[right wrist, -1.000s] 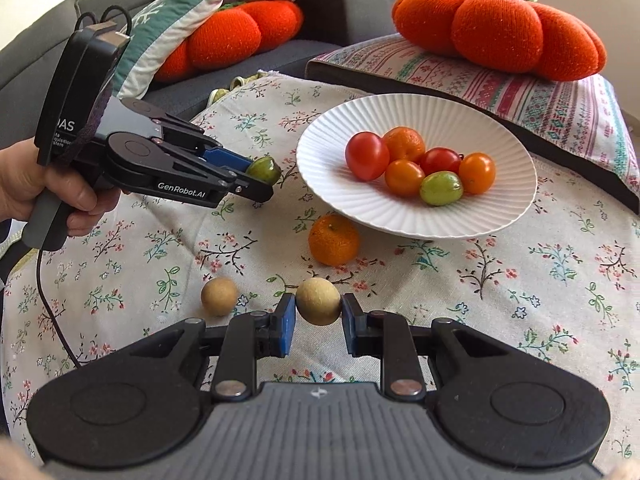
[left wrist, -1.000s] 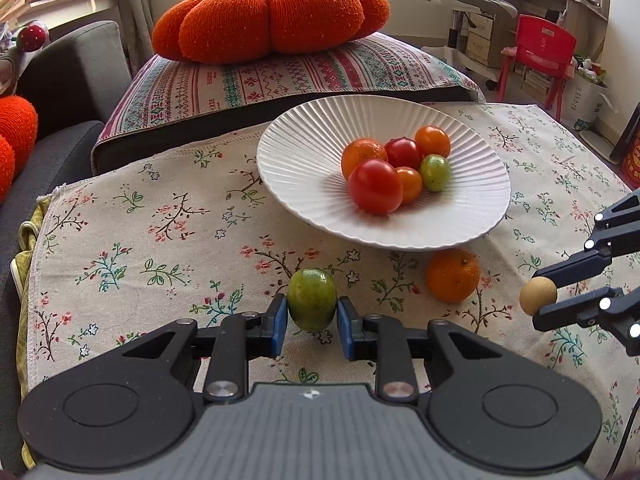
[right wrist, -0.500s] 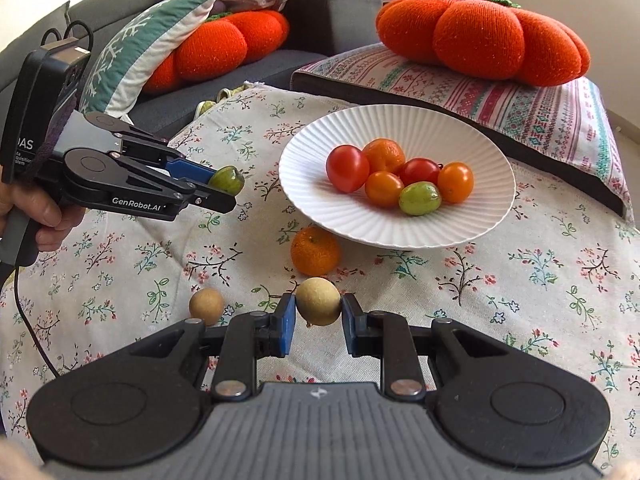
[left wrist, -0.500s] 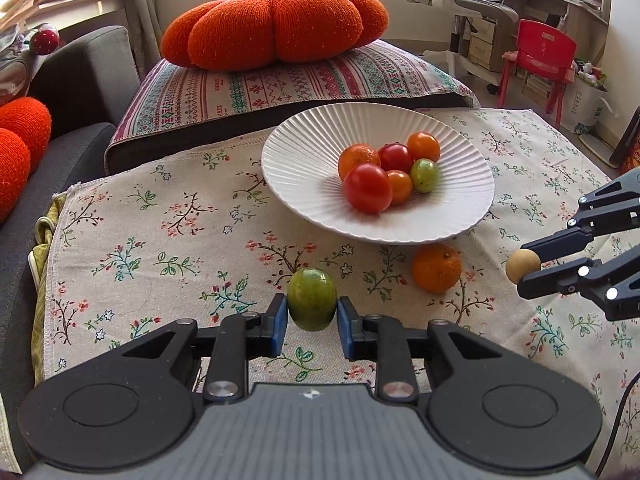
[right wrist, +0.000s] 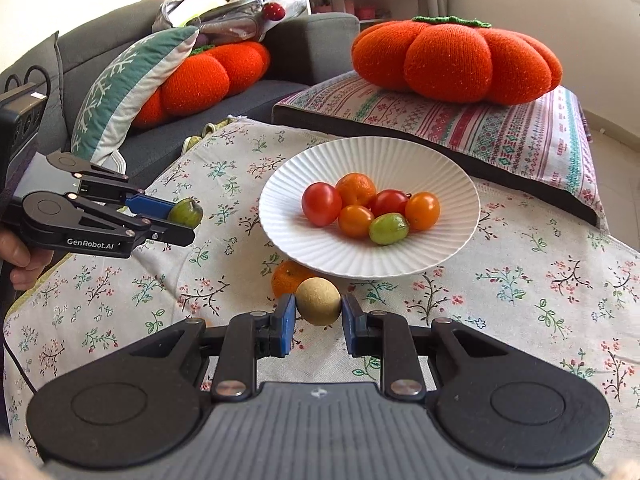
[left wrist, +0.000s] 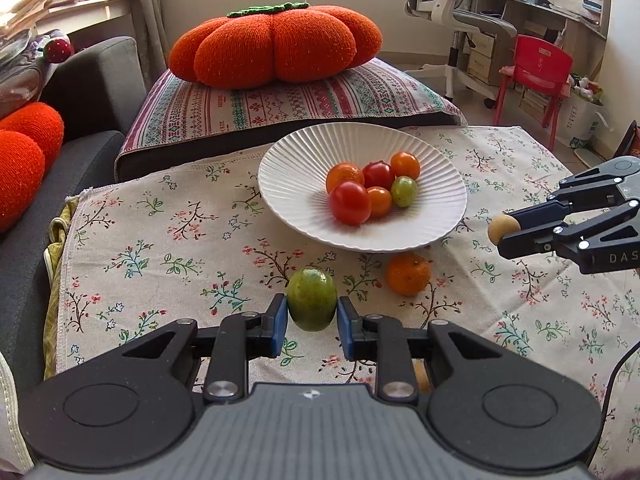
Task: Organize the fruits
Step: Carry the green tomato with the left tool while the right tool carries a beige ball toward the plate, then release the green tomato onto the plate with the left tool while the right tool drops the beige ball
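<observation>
A white ribbed plate (left wrist: pixel 292 152) (right wrist: pixel 452 184) on the floral cloth holds several small red, orange and green fruits (left wrist: pixel 349 202) (right wrist: pixel 321 204). My left gripper (left wrist: pixel 312 306) (right wrist: pixel 188 216) is shut on a green fruit (left wrist: pixel 312 298) (right wrist: pixel 186 212), held above the cloth in front of the plate. My right gripper (right wrist: pixel 319 302) (left wrist: pixel 502 230) is shut on a tan round fruit (right wrist: pixel 319 300) (left wrist: pixel 502 229), held right of the plate. An orange mandarin (left wrist: pixel 408 273) (right wrist: pixel 286 276) lies on the cloth by the plate's near rim.
A striped cushion (left wrist: pixel 280 100) with an orange pumpkin pillow (left wrist: pixel 276 50) lies behind the plate. A grey sofa (left wrist: pixel 92 88) with more pillows is at the left. A red chair (left wrist: pixel 536 68) and desk stand far right. Another tan fruit (left wrist: pixel 421 376) peeks from under my left gripper.
Both grippers have risen and drawn back from the plate with their fruits still held. The plate and mandarin look smaller and farther away.
</observation>
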